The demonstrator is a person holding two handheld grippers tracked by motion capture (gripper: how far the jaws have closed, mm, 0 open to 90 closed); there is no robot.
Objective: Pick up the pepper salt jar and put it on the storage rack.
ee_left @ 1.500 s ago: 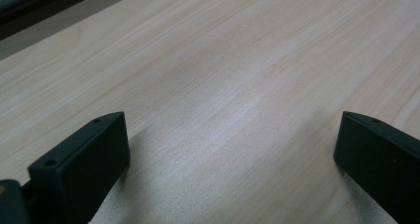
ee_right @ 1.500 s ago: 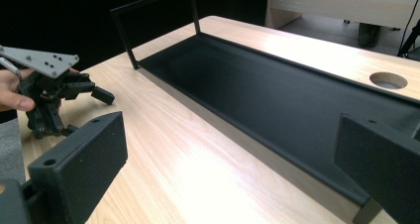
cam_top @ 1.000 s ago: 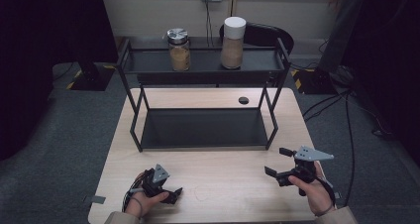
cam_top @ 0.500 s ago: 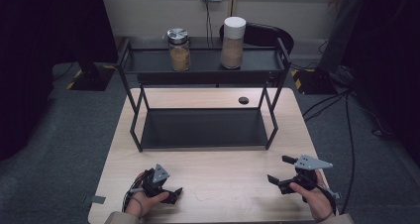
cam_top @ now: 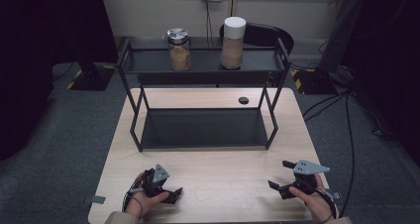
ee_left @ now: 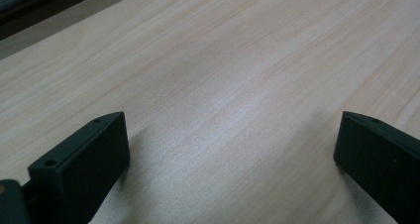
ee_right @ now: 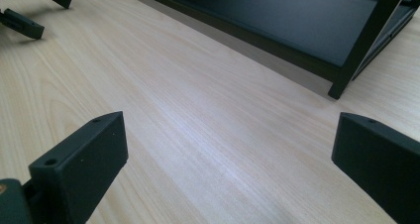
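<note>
Tools rest wide apart on the table.

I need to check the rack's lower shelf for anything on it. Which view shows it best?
The high view: the whole lower shelf of the black rack lies open from above, with nothing on it. The right gripper view catches one corner at a low angle; the left gripper view looks at tabletop.
</note>
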